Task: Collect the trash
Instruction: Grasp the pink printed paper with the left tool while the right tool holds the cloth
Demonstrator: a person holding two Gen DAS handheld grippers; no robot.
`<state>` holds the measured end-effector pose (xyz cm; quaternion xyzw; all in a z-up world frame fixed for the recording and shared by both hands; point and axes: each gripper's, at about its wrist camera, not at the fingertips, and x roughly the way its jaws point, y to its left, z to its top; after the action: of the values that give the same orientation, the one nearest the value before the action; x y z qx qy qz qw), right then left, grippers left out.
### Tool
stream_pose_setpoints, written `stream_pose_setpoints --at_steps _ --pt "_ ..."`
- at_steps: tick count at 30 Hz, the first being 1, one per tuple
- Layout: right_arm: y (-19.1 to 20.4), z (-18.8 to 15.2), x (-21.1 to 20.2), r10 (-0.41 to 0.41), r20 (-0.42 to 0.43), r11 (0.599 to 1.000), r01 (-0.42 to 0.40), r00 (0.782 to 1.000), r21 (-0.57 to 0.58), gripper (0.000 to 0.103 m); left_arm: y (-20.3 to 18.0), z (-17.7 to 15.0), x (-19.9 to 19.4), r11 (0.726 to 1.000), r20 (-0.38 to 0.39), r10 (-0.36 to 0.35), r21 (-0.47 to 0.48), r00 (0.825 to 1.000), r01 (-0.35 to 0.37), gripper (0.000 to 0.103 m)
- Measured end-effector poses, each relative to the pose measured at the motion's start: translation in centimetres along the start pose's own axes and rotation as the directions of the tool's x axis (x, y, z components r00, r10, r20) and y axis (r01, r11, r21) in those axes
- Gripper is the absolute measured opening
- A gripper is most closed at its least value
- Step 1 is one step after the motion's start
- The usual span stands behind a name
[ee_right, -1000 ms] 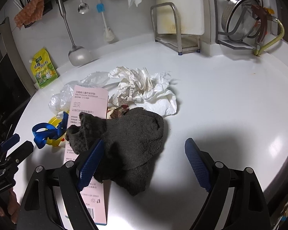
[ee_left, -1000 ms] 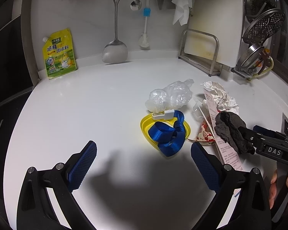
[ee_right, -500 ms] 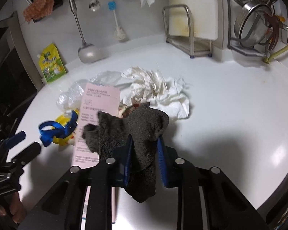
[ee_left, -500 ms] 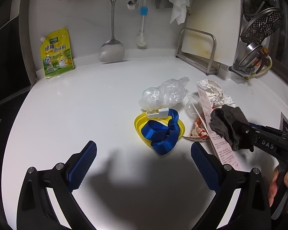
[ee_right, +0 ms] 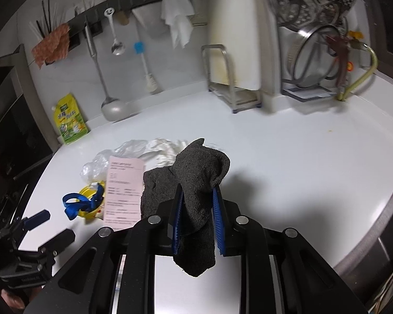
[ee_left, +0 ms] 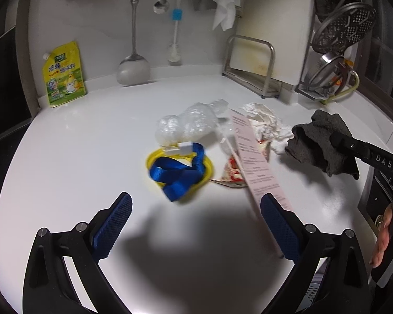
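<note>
My right gripper [ee_right: 196, 217] is shut on a dark grey cloth [ee_right: 196, 183] and holds it above the white counter; the cloth [ee_left: 325, 141] also shows at the right of the left wrist view. The trash lies mid-counter: a pink paper slip [ee_left: 251, 154], crumpled white paper [ee_left: 264, 125], a clear plastic bag [ee_left: 188, 125], a red-and-white wrapper [ee_left: 232, 172], and a yellow lid [ee_left: 154, 159] with a blue strap [ee_left: 178, 175] on it. My left gripper [ee_left: 196, 225] is open and empty, in front of the lid.
A yellow seasoning pouch [ee_left: 63, 74] leans on the back wall at left. A ladle [ee_left: 132, 68] and brush [ee_left: 175, 39] hang there. A cutting-board rack [ee_left: 251, 65] and a dish rack [ee_left: 338, 52] stand at back right. The counter edge [ee_right: 380, 209] curves on the right.
My right gripper has closed on the dark cloth and lifted it up and to the right, off the pink slip. The left gripper stays open, shifted slightly.
</note>
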<state>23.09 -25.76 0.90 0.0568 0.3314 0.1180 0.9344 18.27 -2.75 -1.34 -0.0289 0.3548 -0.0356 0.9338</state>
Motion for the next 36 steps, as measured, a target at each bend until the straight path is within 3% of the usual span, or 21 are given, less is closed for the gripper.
stream_pose_setpoints --at_steps 4,13,27,36 --pt "-1.5 -0.4 -0.3 -0.019 0.02 1.0 0.019 1.0 0.008 0.02 -2.5 0.0 0.3 1.0 -0.007 -0.007 0.009 1.0 0.007 0.097" --pt "-5.6 -0.2 -1.2 -0.006 0.058 0.997 0.002 0.998 0.077 0.02 -6.1 0.7 3.1 0.998 -0.063 0.054 -0.008 0.997 -0.055 0.097" --pt "-8.1 -0.9 -1.0 0.101 0.051 0.975 -0.109 0.994 0.195 0.02 -8.6 0.7 6.3 0.986 -0.133 0.159 -0.037 0.978 -0.165 0.097" --pt "-9.3 -0.6 -1.0 0.163 0.067 0.95 -0.175 0.984 0.258 0.02 -8.9 0.5 7.2 0.979 -0.145 0.184 -0.065 0.972 -0.195 0.095"
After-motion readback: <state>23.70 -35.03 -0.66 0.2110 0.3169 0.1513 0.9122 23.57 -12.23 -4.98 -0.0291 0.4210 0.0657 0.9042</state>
